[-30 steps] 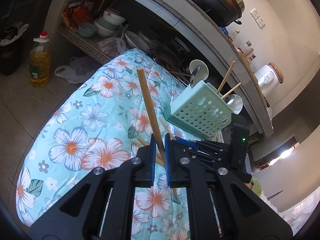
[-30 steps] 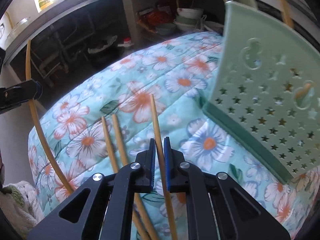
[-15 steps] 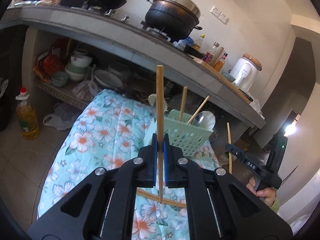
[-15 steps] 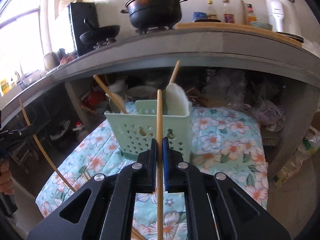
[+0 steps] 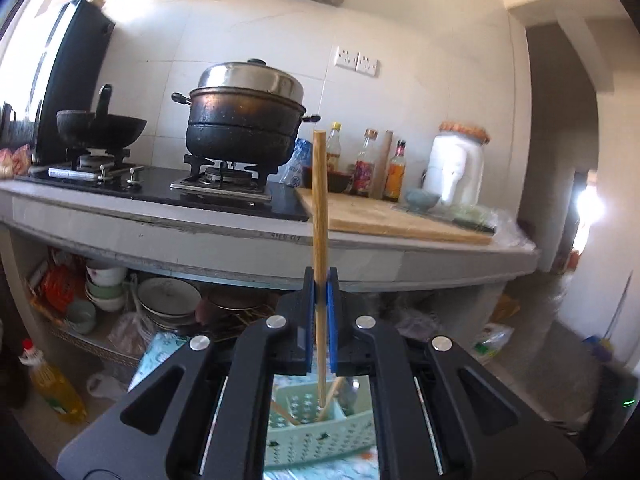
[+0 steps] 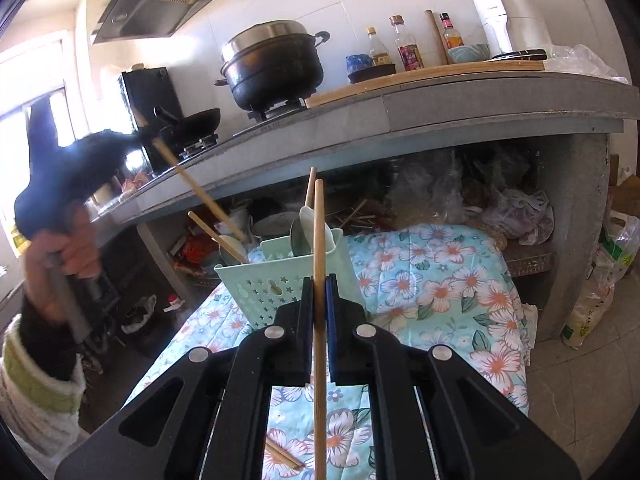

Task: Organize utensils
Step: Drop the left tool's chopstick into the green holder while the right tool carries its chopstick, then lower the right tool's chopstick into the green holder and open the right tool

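My left gripper (image 5: 319,280) is shut on a wooden chopstick (image 5: 319,200) that stands upright. Its lower tip hangs just over the mint-green star-holed basket (image 5: 296,436), which holds a few chopsticks. My right gripper (image 6: 319,284) is shut on a second chopstick (image 6: 319,232), also upright, in front of the basket (image 6: 260,292). The basket stands on the floral cloth (image 6: 436,292) with spoons (image 6: 310,224) and chopsticks in it. At the left of the right wrist view, a person's hand (image 6: 64,256) holds the blurred left gripper, its chopstick (image 6: 200,192) slanting down toward the basket. Loose chopsticks (image 6: 284,456) lie on the cloth.
A grey counter (image 5: 240,236) carries a black pot (image 5: 244,128), a wok (image 5: 100,128), bottles (image 5: 364,164), a cutting board (image 5: 384,216) and a white appliance (image 5: 456,168). Bowls and plates (image 5: 108,292) fill the shelf below. An oil bottle (image 5: 56,388) and bags (image 6: 600,280) stand on the floor.
Both grippers rose from the cloth and rolled, so their chopsticks now stand upright. The left one has lifted high, its chopstick tip now over the basket. The right one moved little lately.
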